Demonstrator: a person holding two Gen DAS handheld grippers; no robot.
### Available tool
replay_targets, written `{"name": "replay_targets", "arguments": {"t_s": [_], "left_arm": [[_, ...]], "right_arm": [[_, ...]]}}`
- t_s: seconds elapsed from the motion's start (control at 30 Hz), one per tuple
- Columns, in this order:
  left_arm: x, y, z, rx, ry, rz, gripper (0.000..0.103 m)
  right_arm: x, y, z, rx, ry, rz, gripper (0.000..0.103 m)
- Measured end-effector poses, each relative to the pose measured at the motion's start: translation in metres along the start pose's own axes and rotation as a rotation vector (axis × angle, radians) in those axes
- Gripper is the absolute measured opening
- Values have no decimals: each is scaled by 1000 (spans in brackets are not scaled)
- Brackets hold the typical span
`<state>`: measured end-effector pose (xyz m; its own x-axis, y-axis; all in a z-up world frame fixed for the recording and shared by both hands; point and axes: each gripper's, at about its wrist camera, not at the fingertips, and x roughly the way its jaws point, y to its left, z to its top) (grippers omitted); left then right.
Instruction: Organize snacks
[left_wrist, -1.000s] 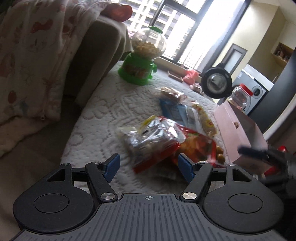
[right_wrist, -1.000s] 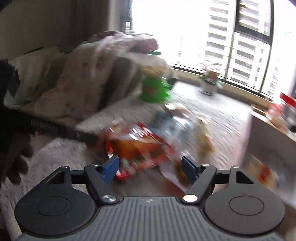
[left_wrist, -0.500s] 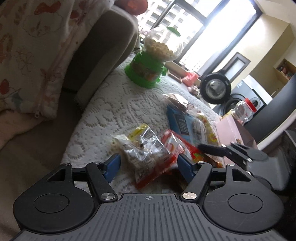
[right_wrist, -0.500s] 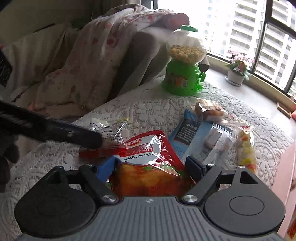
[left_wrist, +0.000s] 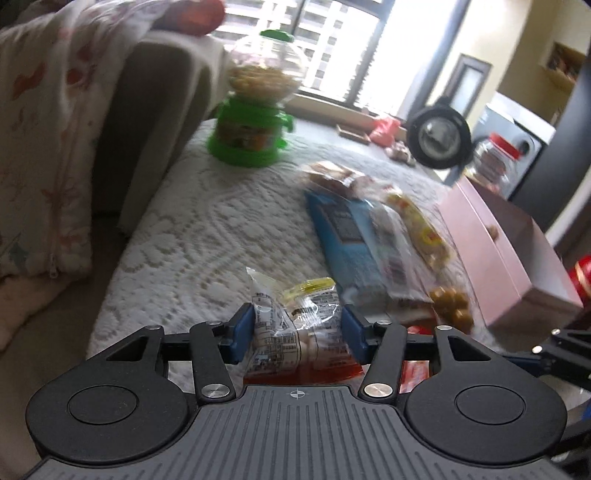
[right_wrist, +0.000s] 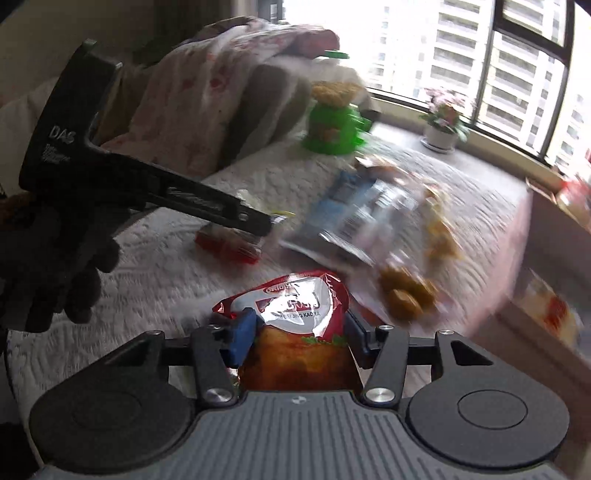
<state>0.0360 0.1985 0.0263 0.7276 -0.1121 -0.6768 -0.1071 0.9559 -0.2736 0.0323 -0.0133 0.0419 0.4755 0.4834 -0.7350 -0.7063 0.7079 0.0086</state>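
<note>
- Two tongs, each now closed around a packet: a second ago both gaped empty. My left tongs (left_wrist: 297, 332) pinch the clear snack packet (left_wrist: 295, 321); my right tongs (right_wrist: 297, 332) clamp the red pouch (right_wrist: 295, 321).
- Both packets sit low over the lace-covered desk (left_wrist: 207, 236).
- Next, I judge, comes the pink box (left_wrist: 517, 258) just right of the remaining snacks (left_wrist: 373, 236).

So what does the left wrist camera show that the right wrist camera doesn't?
Only the left wrist view shows the pink box, the red-lidded jar, and the left gripper closed on a clear snack packet. Only the right wrist view shows the potted flowers on the sill and the right gripper clamping a red snack bag. Both show the green candy dispenser, the blue packet and the lace tablecloth.
</note>
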Motion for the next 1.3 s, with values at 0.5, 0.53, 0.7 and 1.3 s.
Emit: {"name": "replay_targets", "arguments": {"t_s": [0.5, 0.53, 0.7, 1.3], "left_arm": [[-41, -18, -29, 0, -34, -77, 53], [-46, -16, -30, -10, -38, -75, 53], [-66, -7, -33, -44, -58, -54, 53], [-63, 15, -40, -85, -40, -27, 53]], "right_arm": [[-51, -22, -50, 87, -139, -35, 71], [-50, -16, -48, 60, -146, -20, 72], [-30, 22, -33, -82, -159, -92, 73], [-30, 31, -33, -110, -124, 132, 75]]}}
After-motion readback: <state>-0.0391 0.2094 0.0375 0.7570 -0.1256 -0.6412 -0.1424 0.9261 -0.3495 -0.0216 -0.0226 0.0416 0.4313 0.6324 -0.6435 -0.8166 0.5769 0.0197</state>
